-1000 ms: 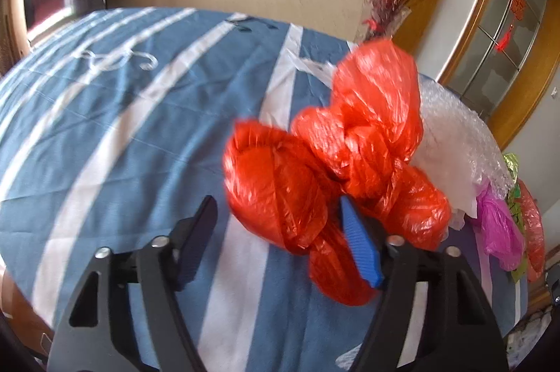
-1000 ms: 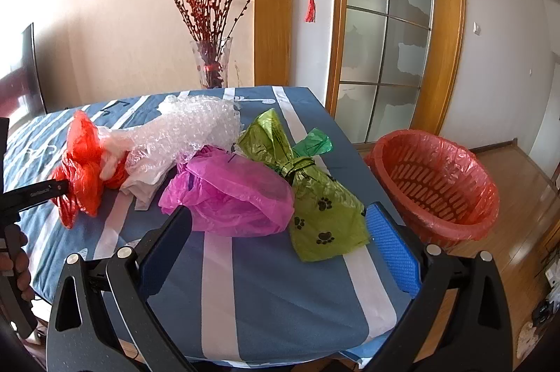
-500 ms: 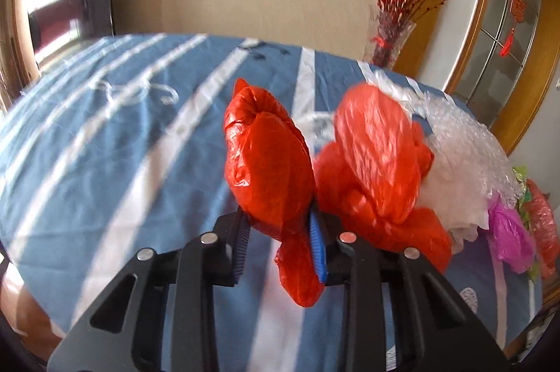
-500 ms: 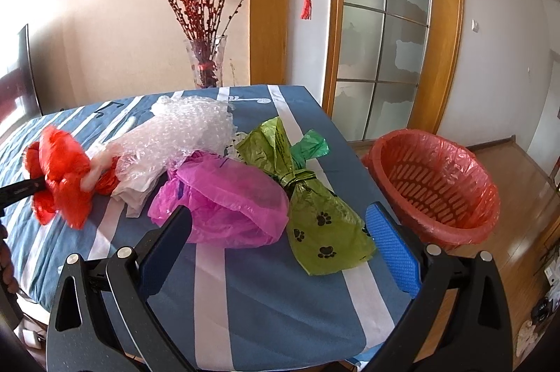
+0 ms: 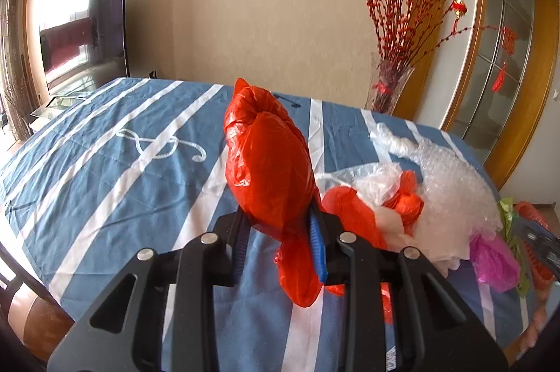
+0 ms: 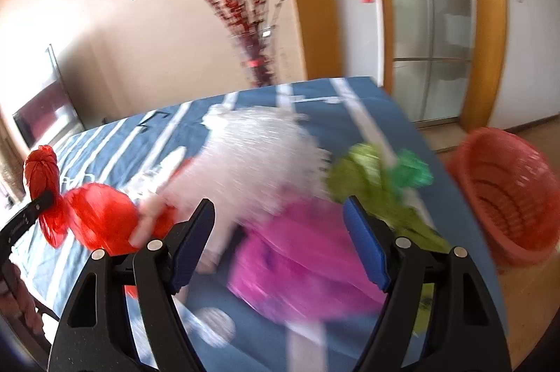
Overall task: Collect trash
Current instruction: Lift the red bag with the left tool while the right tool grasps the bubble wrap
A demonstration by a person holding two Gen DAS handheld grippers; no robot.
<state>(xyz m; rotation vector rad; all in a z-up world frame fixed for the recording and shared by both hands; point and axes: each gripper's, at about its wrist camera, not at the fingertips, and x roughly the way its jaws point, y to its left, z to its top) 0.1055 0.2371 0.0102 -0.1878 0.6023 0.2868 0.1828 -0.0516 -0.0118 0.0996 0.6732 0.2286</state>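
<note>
**Red bag gripped above striped worktop**

Over the blue, white-striped worktop [image 5: 105, 169], the left gripper [image 5: 280, 232] clamps a red bag [image 5: 269, 169]. The right gripper [image 6: 280, 242] gapes above a pink bag [image 6: 301, 253]. A red basket [image 6: 507, 193] sits on the floor at 3 o'clock; a vase of red branches [image 5: 392, 85] stands at 1 o'clock.

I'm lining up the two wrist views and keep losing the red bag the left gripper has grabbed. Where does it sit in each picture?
Left wrist view: the red plastic bag stands at centre, pinched between the left gripper fingers.
Right wrist view: the same bag is at the far left edge, clamped by a black finger.
Shared landmark: the vase of red branches behind the table.
</note>
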